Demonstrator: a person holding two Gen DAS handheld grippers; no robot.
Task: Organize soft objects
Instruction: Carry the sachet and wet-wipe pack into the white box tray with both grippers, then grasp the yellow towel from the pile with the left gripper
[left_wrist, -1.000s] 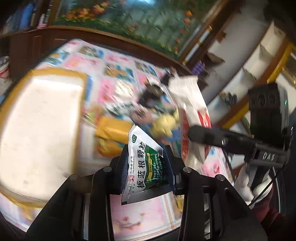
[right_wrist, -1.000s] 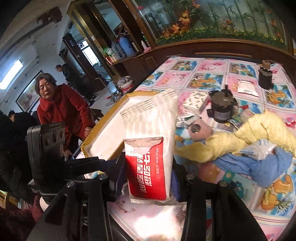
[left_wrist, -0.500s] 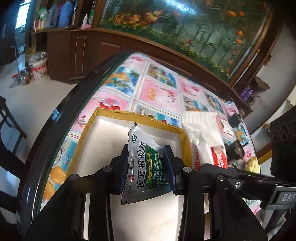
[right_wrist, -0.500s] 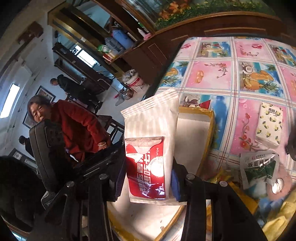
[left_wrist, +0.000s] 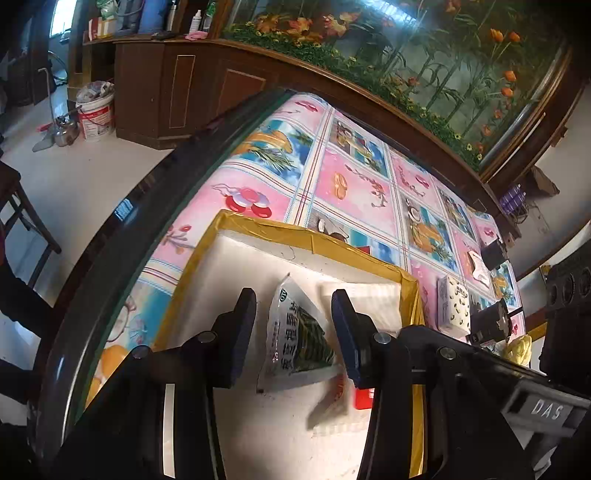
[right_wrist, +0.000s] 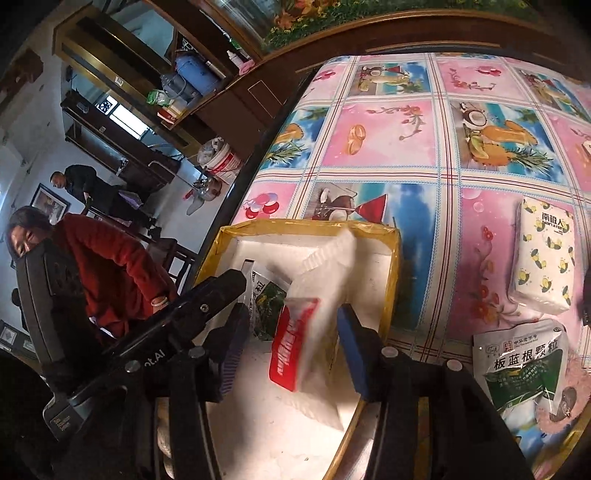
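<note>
A white foam box (left_wrist: 314, 236) with a yellow taped rim lies on the tablecloth. Above it my left gripper (left_wrist: 293, 328) is opening its jaws. A green and white medicine sachet (left_wrist: 295, 339) hangs loose between them, with a gap on each side. My right gripper (right_wrist: 291, 332) is opening too. The red and white wet-wipe pack (right_wrist: 306, 321) shows blurred between its jaws, tipping down into the box (right_wrist: 306, 223). Beside it the sachet (right_wrist: 266, 302) lies over the box floor. In the left wrist view the wipe pack (left_wrist: 340, 395) is a red blur low in the box.
Right of the box lie a lemon-print tissue pack (right_wrist: 543, 266), a second green sachet (right_wrist: 524, 369) and a pink fuzzy thing (right_wrist: 565, 402). The table's dark rim (left_wrist: 147, 206) curves close on the left. A person in a red coat (right_wrist: 103, 273) stands beyond it.
Both grippers swung left from the cluttered middle of the table to over the foam box. Their jaws have widened, and the sachet and the wipe pack have slipped down out of the grips.
</note>
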